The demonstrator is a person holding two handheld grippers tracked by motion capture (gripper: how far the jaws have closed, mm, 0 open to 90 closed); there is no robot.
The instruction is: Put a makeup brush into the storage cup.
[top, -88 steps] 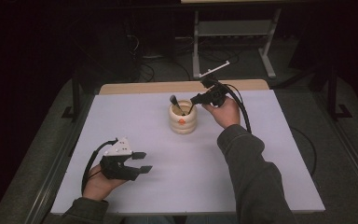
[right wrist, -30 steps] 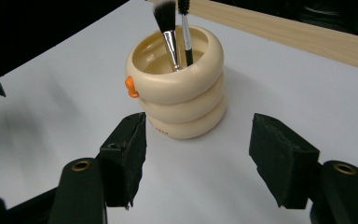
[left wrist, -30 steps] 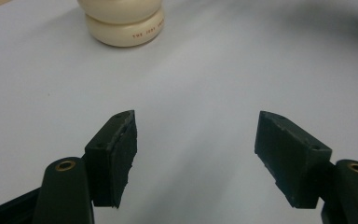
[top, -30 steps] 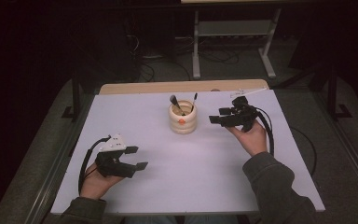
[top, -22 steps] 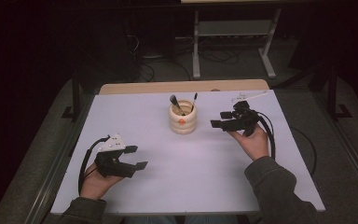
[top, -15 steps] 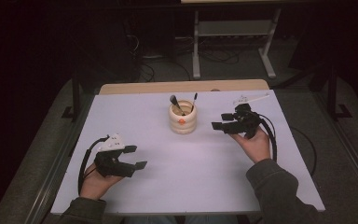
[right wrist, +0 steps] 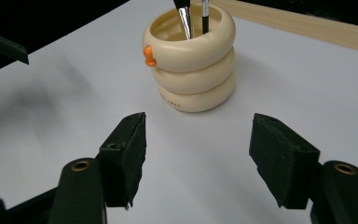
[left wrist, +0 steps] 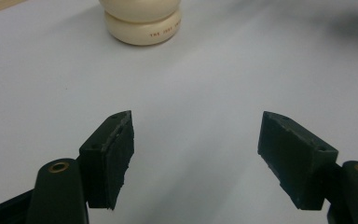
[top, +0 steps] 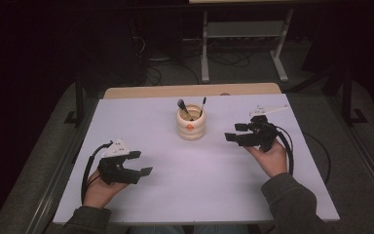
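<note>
— Standing near the middle of the counter [top: 141, 117], toward its far edge, is the cream ringed pot [top: 191, 124]; what do you make of it from your end?

— I see it upright, three stacked rings with a small orange knob [right wrist: 149, 55] on the top ring. Two brushes [top: 193, 107] stand in it, handles leaning up past the rim.

— And my right gripper [top: 237, 133]?

— I have it just to the right of the pot, apart from it, pointing at it across the white surface. Its jaws are spread wide with nothing between them; in the right gripper view the pot sits beyond the gap, near the pads but not touching.

— Left gripper [top: 141, 164]?

— I hold that one low at the near left, well apart from the pot. Its jaws are spread too, bare counter between them. In the left gripper view the base of the pot shows at the top edge.

— Anything else out there?

— A bare wooden strip [top: 190, 90] along the counter's far edge, and a grey metal stand [top: 243, 34] on the dark floor behind.
</note>
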